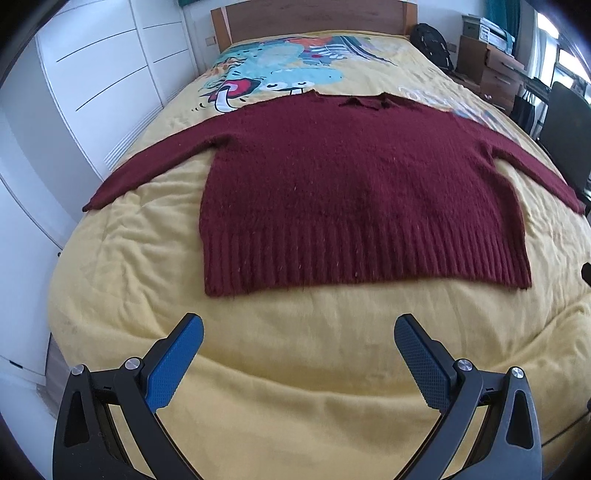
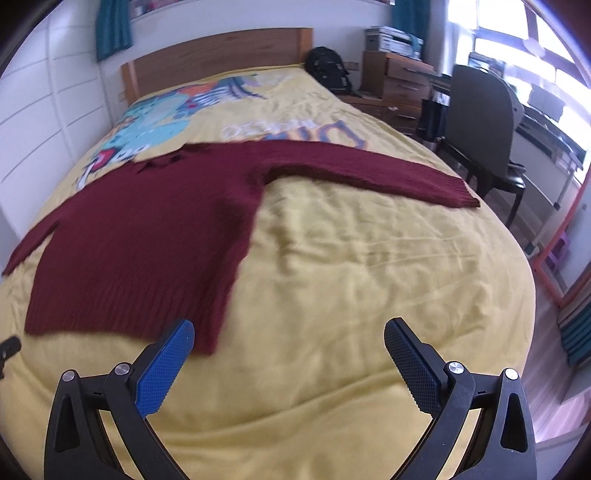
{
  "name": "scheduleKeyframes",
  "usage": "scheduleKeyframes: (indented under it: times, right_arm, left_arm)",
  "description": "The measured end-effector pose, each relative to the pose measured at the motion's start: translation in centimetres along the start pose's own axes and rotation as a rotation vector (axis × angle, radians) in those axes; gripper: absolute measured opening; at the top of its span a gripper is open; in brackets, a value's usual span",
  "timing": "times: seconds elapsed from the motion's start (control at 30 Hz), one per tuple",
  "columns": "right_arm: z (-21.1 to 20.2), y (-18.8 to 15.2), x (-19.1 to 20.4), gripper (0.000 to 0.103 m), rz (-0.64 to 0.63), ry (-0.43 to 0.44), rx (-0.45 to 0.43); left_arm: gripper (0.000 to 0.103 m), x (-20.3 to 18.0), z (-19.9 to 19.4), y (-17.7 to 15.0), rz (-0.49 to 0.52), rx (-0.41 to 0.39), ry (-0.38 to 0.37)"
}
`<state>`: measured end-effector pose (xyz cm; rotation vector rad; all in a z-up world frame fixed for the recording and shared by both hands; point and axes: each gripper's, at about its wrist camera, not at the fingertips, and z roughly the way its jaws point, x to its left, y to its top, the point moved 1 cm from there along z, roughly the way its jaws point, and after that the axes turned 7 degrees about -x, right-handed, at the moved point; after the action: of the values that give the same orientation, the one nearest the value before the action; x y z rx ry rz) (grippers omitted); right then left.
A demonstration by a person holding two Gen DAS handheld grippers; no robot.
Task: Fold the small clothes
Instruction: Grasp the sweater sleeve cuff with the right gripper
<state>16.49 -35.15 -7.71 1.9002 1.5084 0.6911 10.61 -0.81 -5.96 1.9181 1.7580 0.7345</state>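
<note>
So: sweater (image 1: 332,192) lies flat on the bed (image 1: 295,350), hem toward the grippers, collar toward the headboard (image 1: 314,14), sleeves spread sideways, so its long axis runs left-right across the bed. Left gripper (image 1: 299,328) hangs spread wide and empty, short of the hem and roughly on the body's centreline; right gripper (image 2: 288,332) is equally wide and empty, its left finger (image 2: 166,365) just at the hem's right corner. My guess: right arm is nearer for a first grab, right sleeve (image 2: 369,170) lying ahead of it.
</note>
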Motion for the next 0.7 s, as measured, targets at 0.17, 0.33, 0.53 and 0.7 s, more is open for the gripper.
scheduleKeyframes:
  times: [0.17, 0.33, 0.53, 0.7]
  right_arm:
    - [3.8, 2.4, -5.1, 0.103, 0.1, -0.036, -0.002]
    - [8.7, 5.0, -9.9, 0.103, 0.134, -0.084, 0.01]
    - [14.4, 7.3, -15.5, 0.103, 0.224, -0.112, 0.043]
    - [18.3, 9.1, -20.6, 0.103, 0.325, -0.147, 0.065]
  left_arm:
    - [0.102, -0.5, 1.6, 1.4, 0.0, 0.018, -0.006]
    - [0.102, -1.1, 3.4, 2.6, 0.001, 0.066, -0.025]
    - [0.102, -1.3, 5.8, 4.2, -0.012, 0.112, -0.015]
    - [0.102, -1.7, 6.9, 5.1, -0.021, 0.118, -0.003]
